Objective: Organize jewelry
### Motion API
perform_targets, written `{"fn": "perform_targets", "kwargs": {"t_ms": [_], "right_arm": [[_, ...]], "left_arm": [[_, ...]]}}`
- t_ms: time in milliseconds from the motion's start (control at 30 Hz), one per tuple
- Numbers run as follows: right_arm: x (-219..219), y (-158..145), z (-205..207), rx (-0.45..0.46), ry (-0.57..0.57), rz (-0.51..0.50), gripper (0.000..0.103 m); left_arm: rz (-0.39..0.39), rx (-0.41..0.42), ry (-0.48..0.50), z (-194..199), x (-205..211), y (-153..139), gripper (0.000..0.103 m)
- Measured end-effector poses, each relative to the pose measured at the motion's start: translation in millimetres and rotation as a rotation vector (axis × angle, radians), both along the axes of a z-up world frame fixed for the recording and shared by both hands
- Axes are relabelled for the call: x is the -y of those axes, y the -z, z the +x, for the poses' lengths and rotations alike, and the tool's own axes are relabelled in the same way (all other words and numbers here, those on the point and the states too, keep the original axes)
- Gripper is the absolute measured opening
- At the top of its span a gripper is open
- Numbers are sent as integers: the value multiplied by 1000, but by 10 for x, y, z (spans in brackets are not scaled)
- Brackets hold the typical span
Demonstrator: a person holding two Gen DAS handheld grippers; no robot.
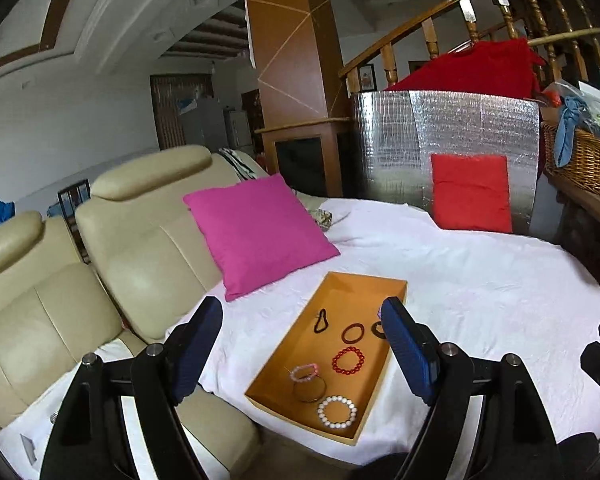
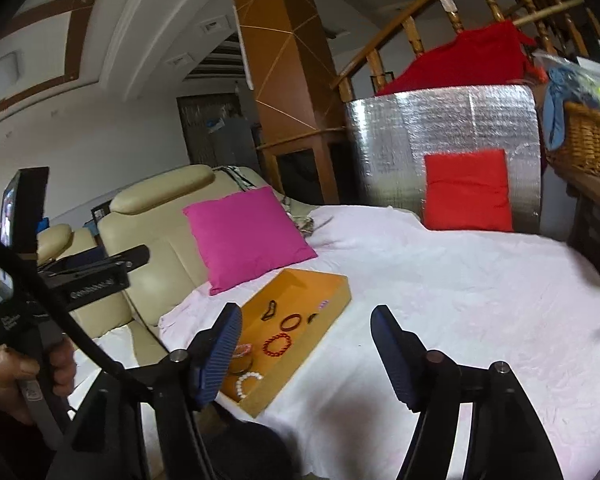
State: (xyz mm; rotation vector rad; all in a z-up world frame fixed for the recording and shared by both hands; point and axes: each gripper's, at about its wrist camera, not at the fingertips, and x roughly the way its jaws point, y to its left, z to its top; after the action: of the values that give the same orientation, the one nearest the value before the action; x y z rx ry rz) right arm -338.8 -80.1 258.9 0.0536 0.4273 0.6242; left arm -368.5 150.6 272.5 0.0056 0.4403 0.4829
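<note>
Left wrist view: the left gripper (image 1: 302, 338), jaws spread wide and empty, hovers above a shallow orange cardboard tray (image 1: 342, 282) on a white cloth (image 1: 480, 280); a red bead bracelet (image 1: 348, 359) and white bead bracelet (image 1: 337, 412) lie between its fingers. Right wrist view: the right gripper (image 2: 306, 340), also open and empty, has the tray (image 2: 334, 294) ahead, left of centre.

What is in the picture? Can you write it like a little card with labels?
place: white sheet over a sofa
tray: orange tray on the sheet
in tray: white bead bracelet, red bead bracelet, pink bracelet, dark rings near the far end
cushions: pink cushion, red cushion
left gripper: open, empty, above the tray
right gripper: open, empty
</note>
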Motion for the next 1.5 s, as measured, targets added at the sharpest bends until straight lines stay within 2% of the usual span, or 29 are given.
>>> {"fn": "perform_targets", "kwargs": {"t_ms": [67, 167, 433, 667, 1500], "right_arm": [[-74, -65, -64, -4, -8, -12, 77], [-206, -95, -109, 0, -23, -40, 79], [-435, 104, -146, -36, -27, -83, 79], [-614, 233, -171, -105, -42, -67, 79], [-825, 215, -104, -114, -31, -84, 79]], "left_arm": [[4, 2, -10, -12, -32, -24, 82], [6, 5, -31, 18, -102, -25, 82], [-42, -11, -75, 17, -292, 141, 83], [-37, -46, -89, -112, -394, 296, 83], [-25, -43, -81, -132, -450, 323, 83]]}}
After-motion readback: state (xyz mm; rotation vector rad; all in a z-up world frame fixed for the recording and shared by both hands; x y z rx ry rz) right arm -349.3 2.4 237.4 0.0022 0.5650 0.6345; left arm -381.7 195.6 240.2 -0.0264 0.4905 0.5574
